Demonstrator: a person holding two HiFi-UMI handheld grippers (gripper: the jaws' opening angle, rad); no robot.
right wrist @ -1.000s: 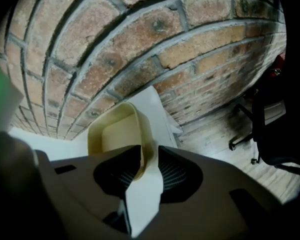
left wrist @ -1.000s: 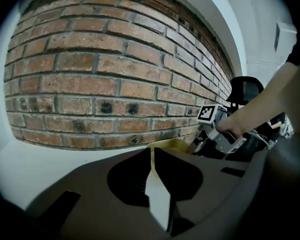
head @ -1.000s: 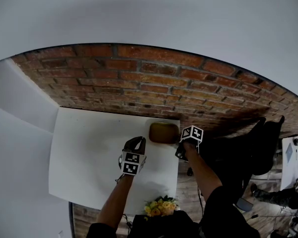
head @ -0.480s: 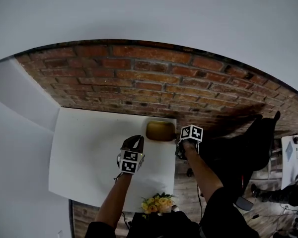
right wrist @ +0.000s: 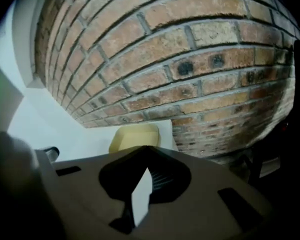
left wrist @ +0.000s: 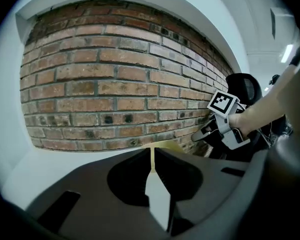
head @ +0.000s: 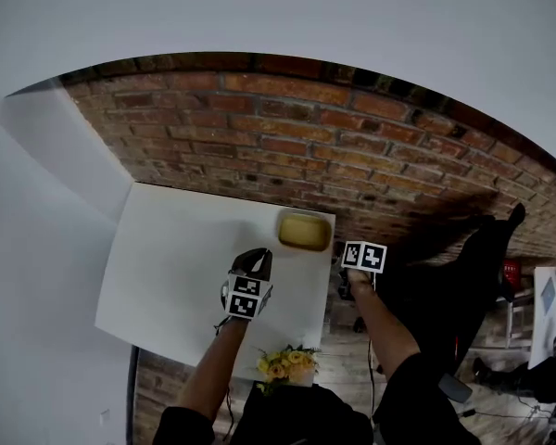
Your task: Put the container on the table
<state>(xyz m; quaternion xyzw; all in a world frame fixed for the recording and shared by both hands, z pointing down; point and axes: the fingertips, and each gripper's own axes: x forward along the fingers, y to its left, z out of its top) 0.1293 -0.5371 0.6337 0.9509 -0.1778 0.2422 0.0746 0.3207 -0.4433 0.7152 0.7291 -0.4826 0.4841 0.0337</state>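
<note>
- Container [head: 304, 232], a shallow yellow tub, sat flat and upright on the white table [head: 176, 258], at its far right corner, close to the brick wall [head: 371, 151]. Nothing touched it.
- In the right gripper view it lay just ahead of and below the jaw tips, with clear table showing between the two.
- Right gripper [right wrist: 146, 150]: jaws together, nothing in them. The head view placed it off the table's right edge, near the container but apart from it.
- Left gripper [head: 254, 260]: jaws together and empty, over the middle of the table, apart from the container.
- Judgement: placement looked done, and the step in hand was clearing away.
- To do that well: draw the right gripper up and back along its own line, not sideways across the corner.
- Risk: the tub sat near the table's edge, so a nudge from a jaw or sleeve could slide it off.
- No regrasp looked needed, since the tub showed no tilt.
</note>
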